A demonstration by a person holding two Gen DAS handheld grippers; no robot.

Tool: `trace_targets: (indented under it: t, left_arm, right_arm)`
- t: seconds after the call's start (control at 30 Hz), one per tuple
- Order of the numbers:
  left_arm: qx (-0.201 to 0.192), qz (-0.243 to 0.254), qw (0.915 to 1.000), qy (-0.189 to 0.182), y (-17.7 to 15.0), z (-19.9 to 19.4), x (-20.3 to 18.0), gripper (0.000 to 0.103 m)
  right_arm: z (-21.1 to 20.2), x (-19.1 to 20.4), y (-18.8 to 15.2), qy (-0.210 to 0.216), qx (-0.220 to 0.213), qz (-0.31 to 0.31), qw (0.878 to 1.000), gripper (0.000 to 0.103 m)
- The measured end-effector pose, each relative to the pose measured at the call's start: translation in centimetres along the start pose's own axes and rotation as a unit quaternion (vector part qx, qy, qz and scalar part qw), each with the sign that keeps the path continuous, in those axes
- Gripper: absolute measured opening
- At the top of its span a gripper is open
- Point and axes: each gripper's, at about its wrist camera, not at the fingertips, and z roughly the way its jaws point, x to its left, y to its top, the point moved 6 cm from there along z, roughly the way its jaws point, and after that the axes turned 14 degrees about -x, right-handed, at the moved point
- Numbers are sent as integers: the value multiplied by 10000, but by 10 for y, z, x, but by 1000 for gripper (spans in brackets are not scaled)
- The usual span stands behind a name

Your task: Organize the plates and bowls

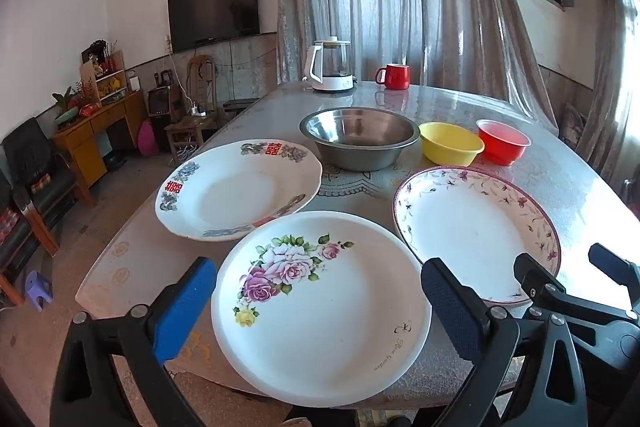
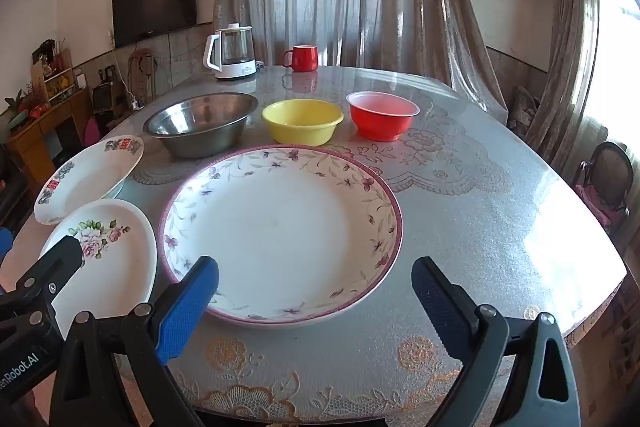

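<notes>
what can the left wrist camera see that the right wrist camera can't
Only the left wrist view shows the black armchair and purple stool on the floor. Only the right wrist view shows the dark chair beyond the table's right edge. Both show three plates, the steel bowl, yellow bowl, red bowl, kettle and red mug.

three plates (image 2: 280,227) near, three bowls (image 2: 303,121) behind

Bright daylight from the right window (image 2: 616,67), tabletop (image 2: 500,211) glare, fisheye-bent edges, dark corners.
</notes>
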Motion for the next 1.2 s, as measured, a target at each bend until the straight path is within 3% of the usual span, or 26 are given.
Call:
trace_targets:
  t: [0.57, 1.2]
  left_arm:
    - [174, 100, 9998, -45, -6, 3, -5, 103]
    - [17, -35, 10000, -60, 0, -13, 3, 103]
  right_arm:
    - [1, -3, -6, 50, 43, 97, 9999, 99]
    - [-19, -2, 2, 48, -169, 55, 9998, 99]
